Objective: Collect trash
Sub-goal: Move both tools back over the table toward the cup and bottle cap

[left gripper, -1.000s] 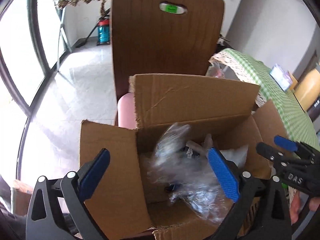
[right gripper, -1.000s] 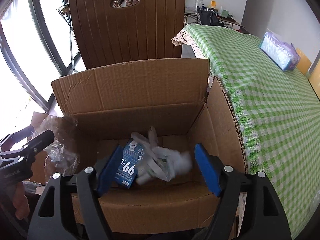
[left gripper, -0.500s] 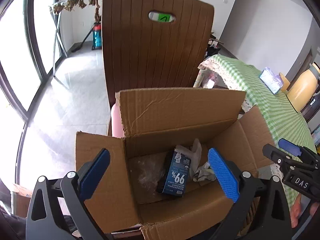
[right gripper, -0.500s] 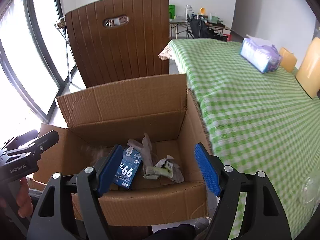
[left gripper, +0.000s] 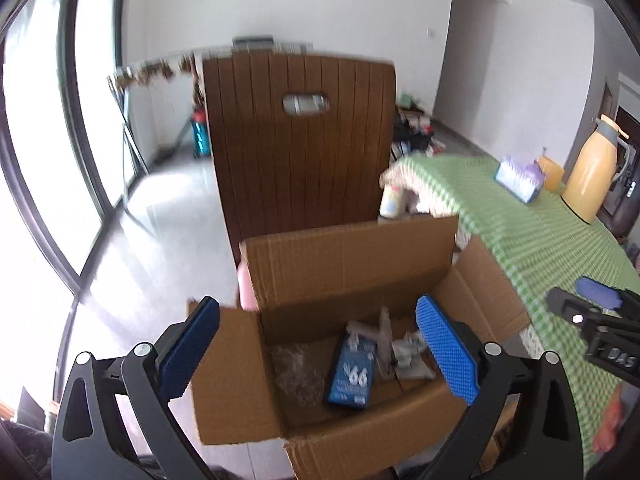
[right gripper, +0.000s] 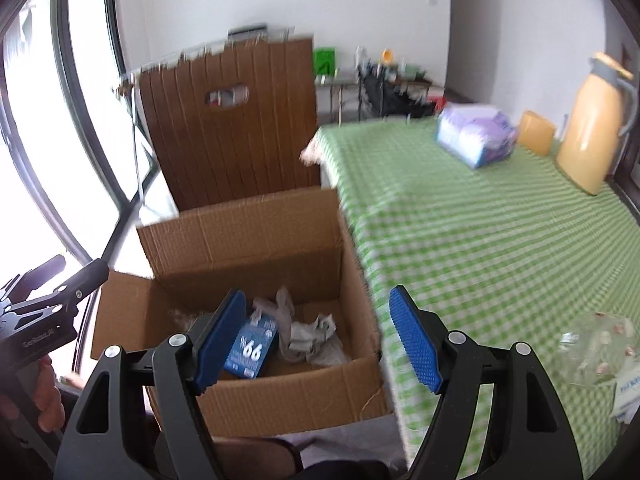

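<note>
Right wrist view, green checked tablecloth [right gripper: 500, 240], brown chair [right gripper: 236, 128], cardboard box [right gripper: 256, 240], both tools' jaws apart, empty.

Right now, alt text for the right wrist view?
Open right tool held empty above an open cardboard box holding a blue carton and crumpled paper. A green checked table lies to the right, a brown chair behind.

Left view: I'm looking down along my left claw [left gripper: 320, 356] into the open brown cardboard box [left gripper: 348, 256], close.
Right view: I'm facing the same box [right gripper: 244, 236] nearby, beside the green checked tablecloth [right gripper: 480, 240].
Shared: box, brown slatted chair back [left gripper: 300, 152].
</note>
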Action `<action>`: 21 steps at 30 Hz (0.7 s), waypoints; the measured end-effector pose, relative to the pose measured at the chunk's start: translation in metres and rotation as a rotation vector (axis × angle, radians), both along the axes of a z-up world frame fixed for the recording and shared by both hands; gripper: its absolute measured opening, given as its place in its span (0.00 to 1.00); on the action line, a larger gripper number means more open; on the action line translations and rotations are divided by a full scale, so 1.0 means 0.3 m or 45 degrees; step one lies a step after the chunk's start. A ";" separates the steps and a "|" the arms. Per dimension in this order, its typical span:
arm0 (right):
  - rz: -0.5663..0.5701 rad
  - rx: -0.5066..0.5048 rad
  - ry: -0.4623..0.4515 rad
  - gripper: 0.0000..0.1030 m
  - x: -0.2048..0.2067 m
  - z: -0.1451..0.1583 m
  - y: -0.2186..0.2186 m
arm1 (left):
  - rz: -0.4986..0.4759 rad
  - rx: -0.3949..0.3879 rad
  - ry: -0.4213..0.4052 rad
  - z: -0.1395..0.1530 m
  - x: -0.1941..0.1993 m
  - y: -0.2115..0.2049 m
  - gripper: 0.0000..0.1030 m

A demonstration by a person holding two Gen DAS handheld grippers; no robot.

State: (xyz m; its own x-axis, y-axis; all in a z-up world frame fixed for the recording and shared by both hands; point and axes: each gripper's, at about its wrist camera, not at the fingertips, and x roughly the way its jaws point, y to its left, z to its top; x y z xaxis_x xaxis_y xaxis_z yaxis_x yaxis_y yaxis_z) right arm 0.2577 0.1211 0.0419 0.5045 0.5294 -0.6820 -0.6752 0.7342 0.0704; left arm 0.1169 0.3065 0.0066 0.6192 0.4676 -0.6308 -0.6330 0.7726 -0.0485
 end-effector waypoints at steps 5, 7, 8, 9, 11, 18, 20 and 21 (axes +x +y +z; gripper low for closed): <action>-0.115 0.130 -0.133 0.76 -0.032 0.083 -0.182 | -0.056 0.228 -0.145 0.090 -0.007 -0.147 0.93; -0.172 0.162 -0.161 0.76 -0.044 0.106 -0.269 | -0.114 0.246 -0.181 0.110 0.003 -0.211 0.93; -0.195 0.169 -0.174 0.76 -0.048 0.112 -0.306 | -0.145 0.242 -0.191 0.117 0.012 -0.242 0.93; -0.232 0.173 -0.196 0.76 -0.056 0.123 -0.357 | -0.168 0.238 -0.197 0.122 0.019 -0.264 0.93; -0.305 0.183 -0.251 0.80 -0.074 0.140 -0.455 | -0.223 0.234 -0.216 0.127 0.037 -0.326 0.93; -0.619 0.192 -0.337 0.83 -0.163 0.158 -0.883 | -0.501 0.199 -0.253 0.122 0.144 -0.646 0.93; -0.732 0.156 -0.351 0.83 -0.201 0.154 -1.013 | -0.606 0.180 -0.243 0.111 0.183 -0.759 0.93; -0.775 0.138 -0.353 0.83 -0.216 0.150 -1.059 | -0.641 0.175 -0.237 0.105 0.194 -0.798 0.93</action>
